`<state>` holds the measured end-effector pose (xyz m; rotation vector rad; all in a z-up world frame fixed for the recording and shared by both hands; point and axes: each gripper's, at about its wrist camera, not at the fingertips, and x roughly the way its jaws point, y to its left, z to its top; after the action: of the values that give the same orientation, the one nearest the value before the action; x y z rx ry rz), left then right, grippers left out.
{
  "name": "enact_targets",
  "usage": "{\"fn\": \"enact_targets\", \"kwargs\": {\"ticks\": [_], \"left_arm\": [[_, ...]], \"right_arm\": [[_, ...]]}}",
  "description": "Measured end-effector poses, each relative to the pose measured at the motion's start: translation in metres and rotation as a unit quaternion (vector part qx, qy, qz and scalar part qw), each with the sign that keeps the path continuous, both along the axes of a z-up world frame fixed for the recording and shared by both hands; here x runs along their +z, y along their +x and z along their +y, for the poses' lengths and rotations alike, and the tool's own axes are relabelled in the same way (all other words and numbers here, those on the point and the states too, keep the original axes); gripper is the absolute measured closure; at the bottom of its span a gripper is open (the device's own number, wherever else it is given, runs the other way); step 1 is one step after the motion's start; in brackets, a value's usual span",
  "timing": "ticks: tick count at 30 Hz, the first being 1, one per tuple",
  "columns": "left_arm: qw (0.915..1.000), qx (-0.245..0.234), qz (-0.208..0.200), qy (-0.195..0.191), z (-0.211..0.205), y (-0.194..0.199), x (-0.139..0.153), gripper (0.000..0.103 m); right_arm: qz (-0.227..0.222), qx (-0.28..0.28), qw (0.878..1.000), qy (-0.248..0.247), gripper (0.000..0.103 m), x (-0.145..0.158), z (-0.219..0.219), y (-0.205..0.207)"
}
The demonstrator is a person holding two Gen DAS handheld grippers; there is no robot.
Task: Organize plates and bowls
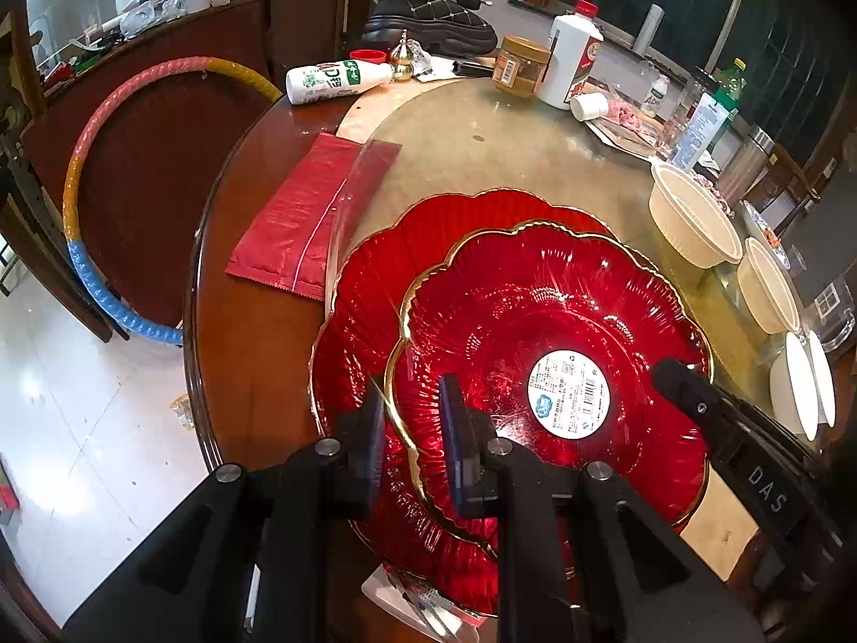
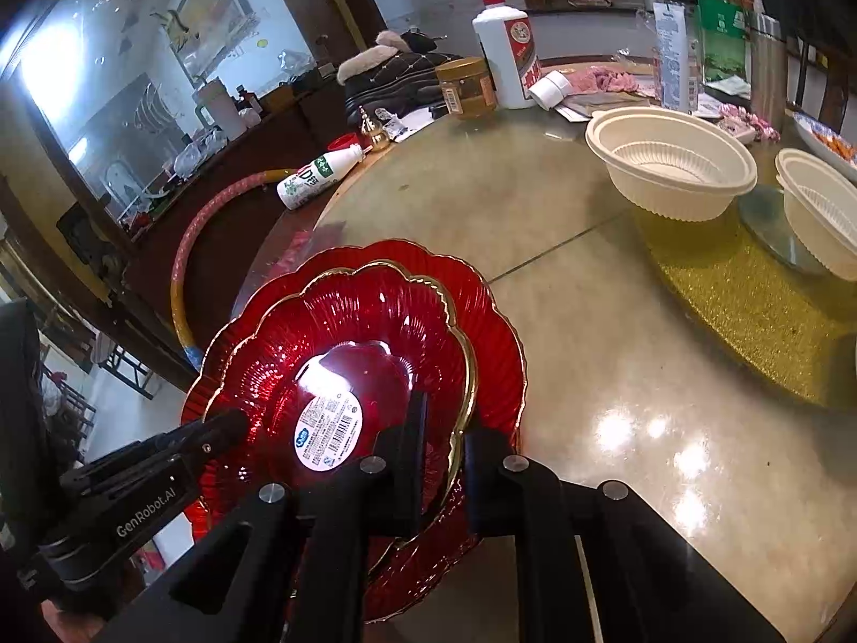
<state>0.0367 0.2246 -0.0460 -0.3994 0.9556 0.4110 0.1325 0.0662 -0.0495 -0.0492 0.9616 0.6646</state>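
On the near edge of the round table (image 1: 257,364), two red scalloped glass plates with gold rims sat nested, the smaller red plate (image 1: 546,321) resting inside the larger red plate (image 1: 369,289) and shifted toward its right side, a white label (image 1: 569,392) stuck at its centre. Both grippers had hold of the smaller plate from opposite sides. The left gripper (image 1: 415,428) pinched the gold rim on the plate's left, one finger outside the rim and one over the plate's floor, jaws pressed nearly together on the thin glass. The right gripper (image 2: 444,445) straddled the rim on the plate's right in the same way; its jaws looked close-set on the edge, though how firmly they pressed could not be told for certain. Seen from the left wrist, the right gripper's black finger (image 1: 691,396) reached in over the plate beside the label.

With the plate lying flat and roughly round, no long axis mattered; what counted was that the rim ran straight through each pair of jaws, so either hand was equally near and the plate lay between them. The likely next move, lifting or releasing, would turn on keeping both pinches level so the glass did not tip.

Farther out on the glass turntable (image 2: 535,203) stood cream disposable bowls (image 2: 669,166), well apart from the plates. A red packet (image 1: 310,214) lay just beside the larger plate, and a white bottle (image 1: 573,53), a brown jar (image 1: 522,67) and a toppled drink bottle (image 1: 337,80) crowded the far side.
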Motion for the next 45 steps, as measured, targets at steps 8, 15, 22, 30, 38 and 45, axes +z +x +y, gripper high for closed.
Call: {"fn": "enact_targets", "kwargs": {"ticks": [8, 15, 22, 30, 38, 45], "left_arm": [[0.9998, -0.002, 0.012, 0.015, -0.005, 0.002, -0.001, 0.086], [0.9995, 0.001, 0.019, 0.025, -0.006, 0.003, 0.001, 0.085], [0.9999, 0.002, 0.007, 0.014, -0.003, -0.002, 0.003, 0.082], [0.9998, -0.010, -0.001, -0.015, -0.002, -0.006, 0.007, 0.072], [0.9992, 0.001, -0.039, -0.002, -0.006, -0.019, 0.029, 0.043], [0.9975, 0.004, -0.069, -0.015, -0.010, -0.024, 0.040, 0.039]], "right_arm": [[-0.031, 0.010, 0.999, -0.036, 0.085, 0.000, 0.009, -0.010], [-0.041, 0.015, 0.998, -0.054, 0.083, 0.001, 0.012, -0.014], [-0.047, 0.019, 0.996, -0.071, 0.078, 0.001, 0.018, -0.017], [-0.061, 0.037, 0.992, -0.103, 0.054, 0.004, 0.028, -0.029], [-0.120, 0.027, 0.984, -0.128, 0.029, 0.022, 0.028, -0.042], [-0.071, 0.000, 0.996, -0.051, 0.025, 0.035, -0.003, -0.032]]}}
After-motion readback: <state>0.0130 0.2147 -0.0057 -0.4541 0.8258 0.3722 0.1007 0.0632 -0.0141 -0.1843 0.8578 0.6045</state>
